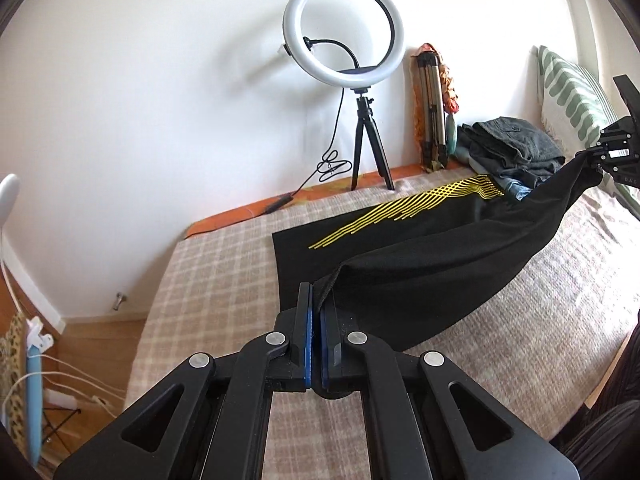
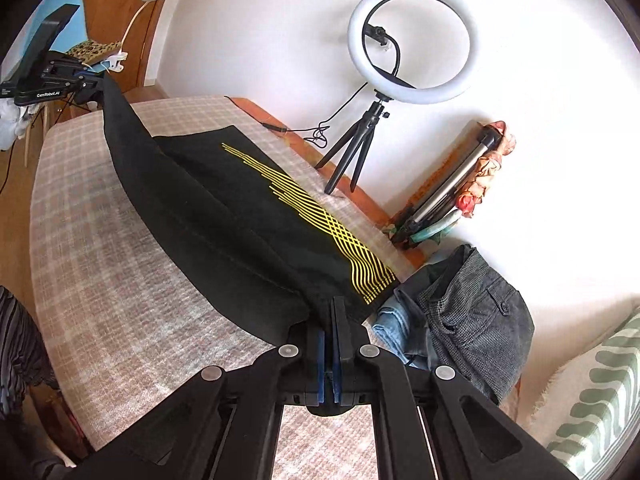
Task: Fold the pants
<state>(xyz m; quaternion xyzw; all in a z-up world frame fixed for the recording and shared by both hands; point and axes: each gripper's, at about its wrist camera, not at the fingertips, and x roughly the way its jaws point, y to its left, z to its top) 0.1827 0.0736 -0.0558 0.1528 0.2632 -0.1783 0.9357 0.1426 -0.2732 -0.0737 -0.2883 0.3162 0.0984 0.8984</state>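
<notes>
Black pants [image 1: 420, 264] with yellow wavy stripes lie on a checked bed cover [image 1: 208, 280]. The far leg lies flat; the near leg is lifted and stretched between both grippers. My left gripper [image 1: 316, 300] is shut on one end of the raised edge. My right gripper [image 2: 331, 312] is shut on the other end, near the stripes [image 2: 320, 224]. The right gripper shows in the left wrist view [image 1: 608, 152] at the far right, the left gripper in the right wrist view [image 2: 80, 80] at upper left. The pants [image 2: 224, 216] sag between them.
A ring light on a tripod [image 1: 360, 80] stands on the bed's far edge by the wall, with a folded tripod [image 1: 432, 120] beside it. A pile of grey and blue clothes [image 2: 460, 312] and a green-patterned pillow [image 2: 592, 400] lie at the head end. Cables and a lamp [image 1: 8, 200] are at left.
</notes>
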